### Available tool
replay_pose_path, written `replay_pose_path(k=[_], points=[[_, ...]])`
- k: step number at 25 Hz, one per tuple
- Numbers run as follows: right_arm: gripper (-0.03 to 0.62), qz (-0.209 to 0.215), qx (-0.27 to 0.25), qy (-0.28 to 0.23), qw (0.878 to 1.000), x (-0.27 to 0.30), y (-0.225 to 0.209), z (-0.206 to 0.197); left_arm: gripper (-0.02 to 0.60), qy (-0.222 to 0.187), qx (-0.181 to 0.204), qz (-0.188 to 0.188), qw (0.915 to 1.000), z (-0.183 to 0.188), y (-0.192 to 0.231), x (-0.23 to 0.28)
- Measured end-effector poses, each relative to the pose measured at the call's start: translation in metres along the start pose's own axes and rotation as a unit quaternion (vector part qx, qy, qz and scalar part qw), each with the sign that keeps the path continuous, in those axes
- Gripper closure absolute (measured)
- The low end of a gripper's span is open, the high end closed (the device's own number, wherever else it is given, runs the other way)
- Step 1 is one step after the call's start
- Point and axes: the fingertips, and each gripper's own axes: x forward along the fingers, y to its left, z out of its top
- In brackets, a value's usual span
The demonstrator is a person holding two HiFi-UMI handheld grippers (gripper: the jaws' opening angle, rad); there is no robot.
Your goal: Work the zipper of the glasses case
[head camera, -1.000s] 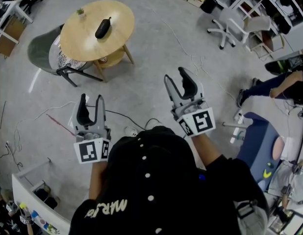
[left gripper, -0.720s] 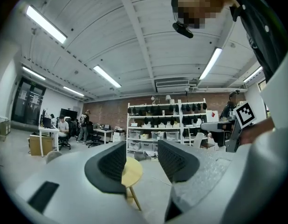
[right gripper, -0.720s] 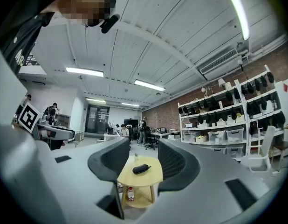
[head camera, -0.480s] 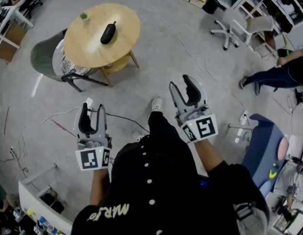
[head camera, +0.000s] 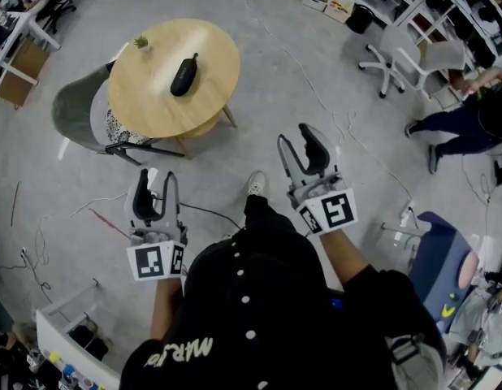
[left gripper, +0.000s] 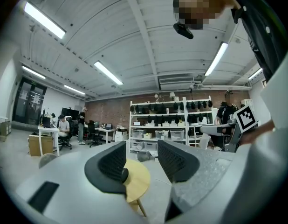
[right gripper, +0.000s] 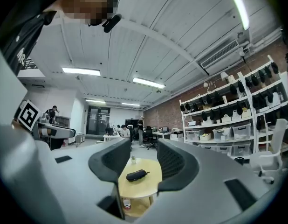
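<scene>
Nearest the person, the left gripper hung released at about 10 o'clock of the body, jaws apart with nothing between them. The right gripper, at about 1 o'clock, was also empty, its jaws wide but closing on air. Both were held out pointing forward, probably because nothing was yet within reach.

Bare floor lay between them and the work. Farther out, at about 11 o'clock, stood the round worktop. The case lay flat near its middle, its length running roughly 1 to 7 o'clock, well apart from both grippers. The right gripper view framed it between that gripper's jaws, which suggested the gripper was aimed at it. Whether the zipper was shut could not be told at this range.

A small plant sat at the worktop's 11 o'clock edge, clear of the case. A chair stood at its 8 o'clock, so the near side looked free for an approach.
</scene>
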Motion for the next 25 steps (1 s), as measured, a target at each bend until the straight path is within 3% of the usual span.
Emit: replay_pose_path(k=[7,15,25], points=[[0.43,0.025,0.001,0.006,1.0,0.078,-0.054,0.007,0.383,-0.003,0.005,0.018,0.9998,0.019,0.01,0.085],[0.427,0.056,0.005,0.012,0.998,0.149,-0.113,-0.009,0.383,0.008,0.004,0.049,0.9988,0.01,0.015,0.169],[0.425,0.089,0.011,0.03,0.996,0.197,-0.147,-0.024,0.383,0.019,-0.001,0.085,0.9962,0.005,0.018,0.214]])
